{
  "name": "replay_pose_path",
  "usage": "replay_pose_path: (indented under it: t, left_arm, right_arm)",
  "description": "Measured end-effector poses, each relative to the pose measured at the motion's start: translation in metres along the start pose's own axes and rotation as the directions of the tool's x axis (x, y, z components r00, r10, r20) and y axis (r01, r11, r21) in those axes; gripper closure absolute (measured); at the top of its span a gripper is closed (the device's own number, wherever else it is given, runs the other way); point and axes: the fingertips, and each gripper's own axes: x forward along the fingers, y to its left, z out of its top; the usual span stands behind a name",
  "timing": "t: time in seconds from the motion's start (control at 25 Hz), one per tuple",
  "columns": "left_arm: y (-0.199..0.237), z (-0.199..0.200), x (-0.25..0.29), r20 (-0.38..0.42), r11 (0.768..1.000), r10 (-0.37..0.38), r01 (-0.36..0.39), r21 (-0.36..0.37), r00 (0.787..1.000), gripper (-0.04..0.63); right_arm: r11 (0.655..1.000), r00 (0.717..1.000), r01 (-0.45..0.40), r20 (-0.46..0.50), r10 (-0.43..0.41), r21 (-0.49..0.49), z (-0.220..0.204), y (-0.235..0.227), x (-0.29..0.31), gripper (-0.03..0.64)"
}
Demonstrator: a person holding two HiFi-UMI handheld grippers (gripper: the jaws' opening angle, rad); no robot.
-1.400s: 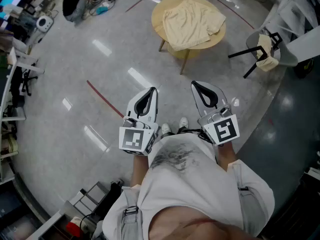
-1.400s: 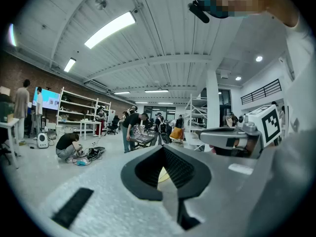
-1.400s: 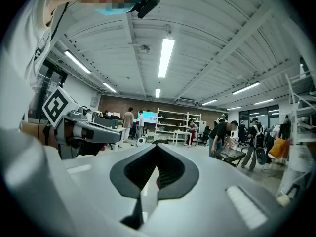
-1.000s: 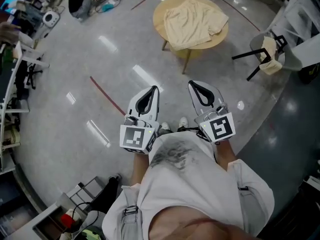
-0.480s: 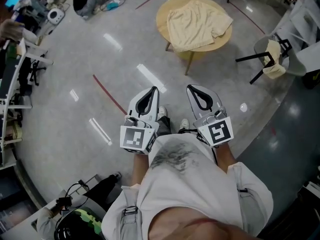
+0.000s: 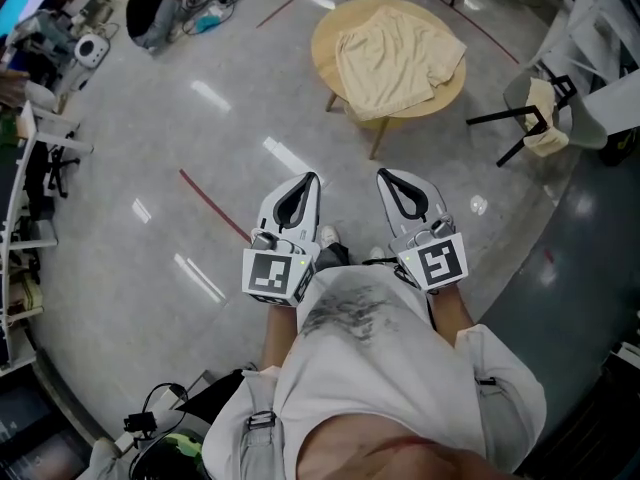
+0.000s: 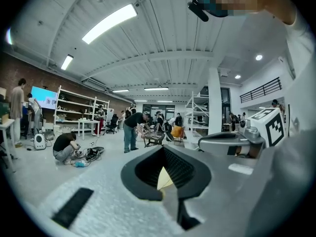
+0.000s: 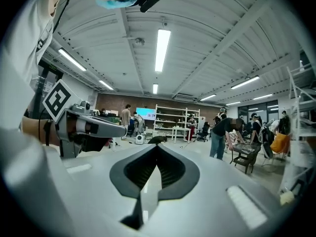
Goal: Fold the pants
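Cream-coloured pants [image 6: 398, 58] lie rumpled on a round wooden table [image 6: 326, 40] at the top of the head view, well away from both grippers. My left gripper [image 6: 309, 179] and right gripper [image 6: 386, 174] are held side by side in front of my chest, over the floor and pointing towards the table. Both are shut with nothing in them. In the left gripper view the left gripper [image 7: 163, 147] has its jaws together, and the right gripper [image 8: 158, 145] shows the same in its own view.
A black-legged chair [image 6: 527, 100] with a cream cloth on it stands right of the table. A red line [image 6: 214, 206] crosses the glossy grey floor. Desks and shelves [image 6: 25, 158] line the left side. A person [image 6: 148, 10] crouches at the top left, and others stand farther back.
I have stepped across the floor: my feet have shifted and the table and chair have drifted slightly in the view. Both grippers stay shut and side by side.
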Motion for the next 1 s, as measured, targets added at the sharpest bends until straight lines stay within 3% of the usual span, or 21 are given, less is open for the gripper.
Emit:
replay_pose_path:
  t: [0.36,0.6,0.76,1.0]
  left_arm:
    - [0.075,-0.002,0.02,-0.001,0.998,-0.069,0.069,-0.015,0.998,0.589]
    - [0.107,0.001,0.042,0.0,0.996,-0.087,0.087,-0.032,0.996,0.589]
    - [0.126,0.0,0.064,-0.032,0.996,-0.087,0.085,-0.036,0.996,0.589]
    - [0.158,0.012,0.109,-0.01,0.997,-0.078,0.078,-0.027,0.997,0.589]
  right_arm:
    - [0.996,0.996,0.082,-0.03,-0.082,-0.028,-0.002,0.007,0.067,0.607]
    - [0.995,0.994,0.088,-0.059,-0.091,-0.049,-0.007,0.001,0.104,0.607]
    - [0.994,0.993,0.095,-0.067,-0.098,-0.045,-0.01,-0.013,0.131,0.607]
    - [0.996,0.995,0.081,-0.052,-0.083,-0.041,-0.013,-0.048,0.18,0.607]
